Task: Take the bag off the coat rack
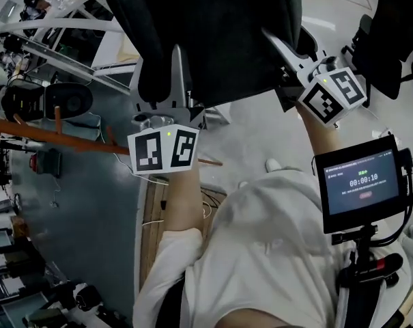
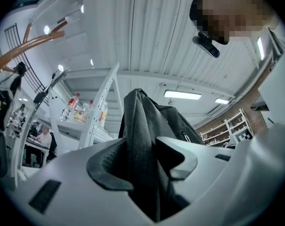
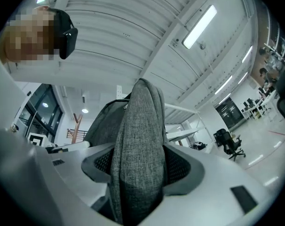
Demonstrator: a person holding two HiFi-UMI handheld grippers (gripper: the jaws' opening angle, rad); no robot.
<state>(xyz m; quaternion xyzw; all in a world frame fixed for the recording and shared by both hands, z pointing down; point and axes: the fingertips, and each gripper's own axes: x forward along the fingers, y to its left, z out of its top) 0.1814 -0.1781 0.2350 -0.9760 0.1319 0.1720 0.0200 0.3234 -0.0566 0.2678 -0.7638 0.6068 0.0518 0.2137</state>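
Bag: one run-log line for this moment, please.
bag: held up | left gripper: shut on bag | right gripper: shut on bag | coat rack: apart from bag

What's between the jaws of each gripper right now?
A fold of the bag in each: the right gripper clamps grey fabric in the right gripper view, the left gripper a darker fold in the left gripper view.

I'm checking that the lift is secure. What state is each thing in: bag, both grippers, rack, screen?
bag: held up by both grippers
left gripper: jaws shut on bag fabric
right gripper: jaws shut on a grey bag strap
coat rack: bag not hanging on it
screen: lit, timer showing
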